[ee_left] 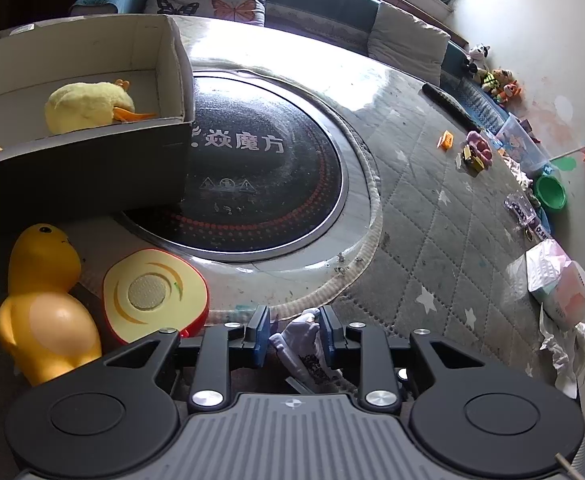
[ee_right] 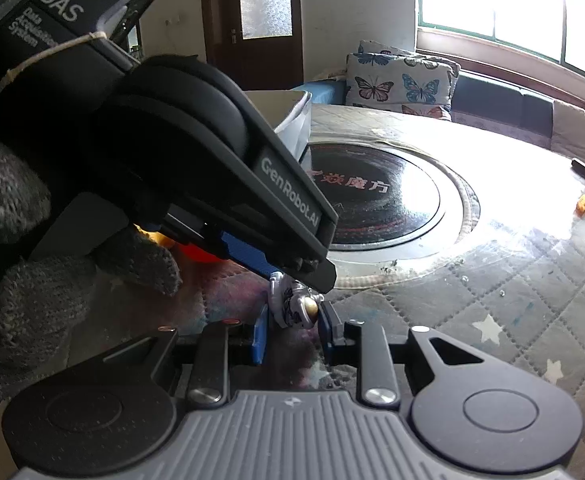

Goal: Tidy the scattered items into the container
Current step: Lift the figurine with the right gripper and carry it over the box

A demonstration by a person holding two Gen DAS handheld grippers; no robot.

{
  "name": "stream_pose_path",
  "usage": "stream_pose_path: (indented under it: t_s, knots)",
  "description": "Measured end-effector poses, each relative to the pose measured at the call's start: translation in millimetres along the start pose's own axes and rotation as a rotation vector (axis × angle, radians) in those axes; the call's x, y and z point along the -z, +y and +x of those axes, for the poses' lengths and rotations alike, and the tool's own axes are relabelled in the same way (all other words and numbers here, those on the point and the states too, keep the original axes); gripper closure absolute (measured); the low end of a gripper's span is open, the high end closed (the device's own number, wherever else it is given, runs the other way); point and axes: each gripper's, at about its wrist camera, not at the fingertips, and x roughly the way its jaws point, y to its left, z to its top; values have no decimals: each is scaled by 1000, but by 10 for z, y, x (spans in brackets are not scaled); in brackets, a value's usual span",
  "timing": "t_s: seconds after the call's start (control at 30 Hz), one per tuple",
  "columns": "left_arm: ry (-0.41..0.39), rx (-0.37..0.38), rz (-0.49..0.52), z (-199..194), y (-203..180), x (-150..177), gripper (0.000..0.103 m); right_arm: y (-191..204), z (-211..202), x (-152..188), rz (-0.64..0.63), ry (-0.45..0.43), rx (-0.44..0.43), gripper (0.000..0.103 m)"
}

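- On the quilted table cover (ee_left: 444,216), a round black hotplate (ee_left: 260,184) sits in the middle, with printed characters on it.
- At the left a cardboard box (ee_left: 92,172) stands partly over the hotplate; a yellow plush duck (ee_left: 88,106) lies inside it.
- Before the box stands an orange plastic duck (ee_left: 40,304), and just beside it lies a toy fruit half (ee_left: 152,292).
- The left gripper (ee_left: 294,334) is closed on a small astronaut figure (ee_right: 298,304), low near the table.
- The right gripper (ee_right: 294,330) has its jaws closed, just beside the same figure.
- A gloved hand (ee_right: 20,248) holds the left gripper.
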Motion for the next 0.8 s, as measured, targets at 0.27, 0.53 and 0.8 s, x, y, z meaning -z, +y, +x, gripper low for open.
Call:
stream_pose_path:
  t_s: [0.27, 0.53, 0.8]
  knots:
    - [-79, 10, -17, -269, 45, -127, 75, 75, -76, -217, -60, -58, -6, 78]
    - [-194, -23, -45, -608, 244, -445, 75, 214, 13, -619, -131, -149, -45, 78]
    - [-258, -64, -98, -724, 624, -819, 74, 374, 354, -1044, -174, -193, -92, 78]
